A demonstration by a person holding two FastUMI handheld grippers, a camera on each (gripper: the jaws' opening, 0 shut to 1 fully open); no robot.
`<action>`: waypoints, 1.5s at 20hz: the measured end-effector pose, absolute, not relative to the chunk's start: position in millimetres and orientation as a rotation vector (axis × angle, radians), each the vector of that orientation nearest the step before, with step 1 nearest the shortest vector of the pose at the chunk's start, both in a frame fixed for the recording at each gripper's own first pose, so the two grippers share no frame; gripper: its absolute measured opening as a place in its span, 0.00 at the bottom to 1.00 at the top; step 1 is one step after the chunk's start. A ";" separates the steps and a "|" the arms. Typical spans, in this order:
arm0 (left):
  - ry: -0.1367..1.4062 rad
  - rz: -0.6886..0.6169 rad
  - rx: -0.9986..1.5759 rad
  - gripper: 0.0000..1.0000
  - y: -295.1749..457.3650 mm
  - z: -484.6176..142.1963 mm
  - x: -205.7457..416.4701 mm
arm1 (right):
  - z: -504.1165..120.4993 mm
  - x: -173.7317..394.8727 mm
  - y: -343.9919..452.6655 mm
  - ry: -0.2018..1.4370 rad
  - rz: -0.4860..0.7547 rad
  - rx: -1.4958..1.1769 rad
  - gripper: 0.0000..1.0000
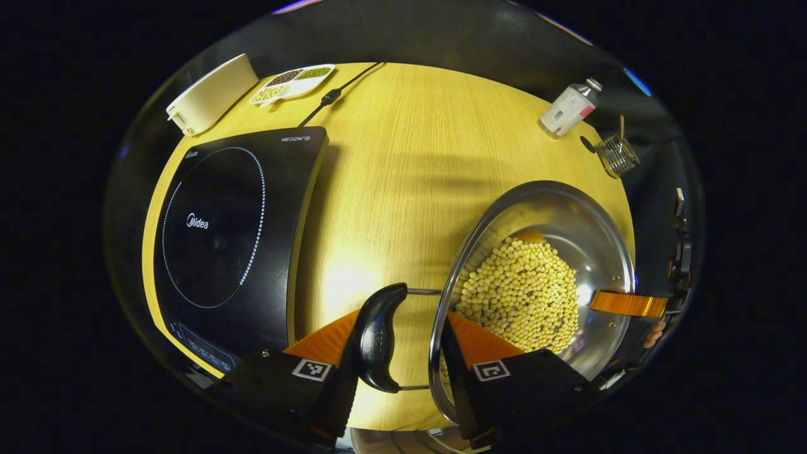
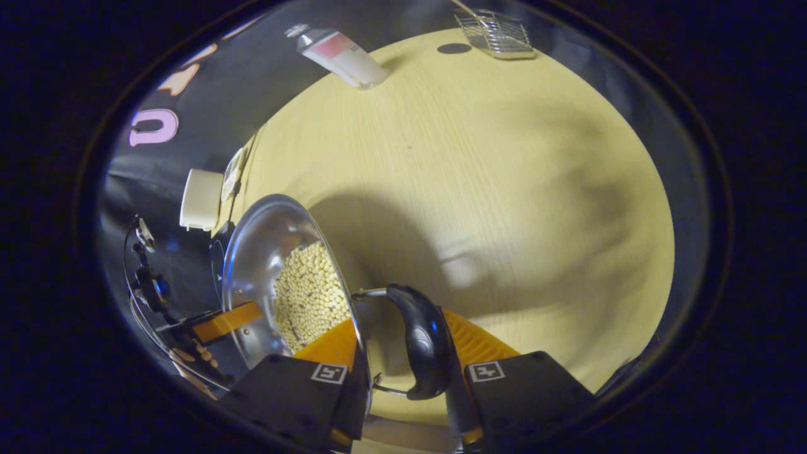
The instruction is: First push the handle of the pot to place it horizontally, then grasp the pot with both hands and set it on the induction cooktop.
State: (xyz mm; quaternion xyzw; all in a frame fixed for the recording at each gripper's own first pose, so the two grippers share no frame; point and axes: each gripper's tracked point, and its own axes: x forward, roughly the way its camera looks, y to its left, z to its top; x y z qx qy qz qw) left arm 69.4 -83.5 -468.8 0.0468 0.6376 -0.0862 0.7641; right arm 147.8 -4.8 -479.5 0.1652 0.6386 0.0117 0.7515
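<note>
pot [image 1: 536, 277] of beans above table [image 1: 403, 164], right of cooktop [image 1: 220, 233] | left gripper [image 1: 403, 353] clamps its side handle [image 1: 378, 337] | right gripper [image 2: 403, 359] clamps the opposite handle [image 2: 421, 340]

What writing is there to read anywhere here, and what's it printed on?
"Midea": on the induction cooktop, inside its dotted ring.
"HEGON": at the cooktop's far corner; the marks after it are too small to make out.
Print on the control strip at the cooktop's near edge: too small to read.
Print on the bottle: too small to read.
</note>
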 end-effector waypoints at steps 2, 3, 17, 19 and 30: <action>1.375 -0.204 0.111 0.67 -84.4 -460.9 66.7 | -473.1 146.3 -5.0 1.373 0.019 0.360 0.50; 1.369 -0.213 0.119 0.67 -83.5 -456.8 65.4 | -468.5 141.1 -5.0 1.364 0.017 0.364 0.50; 1.328 -0.343 0.166 0.67 -43.5 -408.3 36.1 | -415.9 67.2 31.4 1.271 -0.077 0.388 0.55; 1.319 -0.376 0.176 0.67 -32.3 -401.7 35.6 | -408.5 56.8 43.0 1.245 -0.098 0.388 0.50; 1.232 -0.453 0.198 0.67 70.6 -356.7 51.4 | -385.4 23.4 157.7 1.171 -0.116 0.415 0.50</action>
